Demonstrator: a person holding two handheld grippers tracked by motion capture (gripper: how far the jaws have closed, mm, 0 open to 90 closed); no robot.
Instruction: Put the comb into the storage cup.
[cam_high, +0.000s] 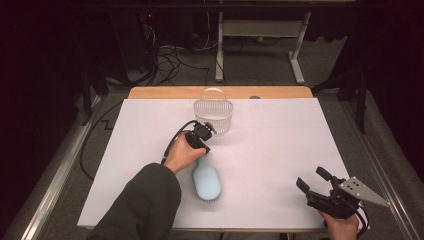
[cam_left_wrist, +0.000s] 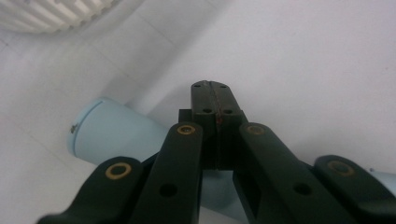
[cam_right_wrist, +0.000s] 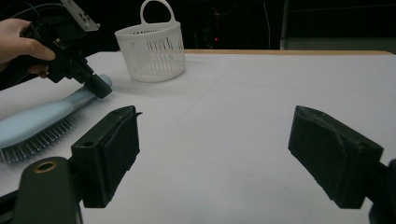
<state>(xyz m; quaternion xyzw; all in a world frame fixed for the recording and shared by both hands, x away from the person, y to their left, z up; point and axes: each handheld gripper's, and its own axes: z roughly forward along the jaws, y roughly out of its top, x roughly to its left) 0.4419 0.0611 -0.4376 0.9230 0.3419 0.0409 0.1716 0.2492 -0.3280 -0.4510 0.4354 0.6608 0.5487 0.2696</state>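
No legible text, label, brand, number or sign is found in any of the three views.
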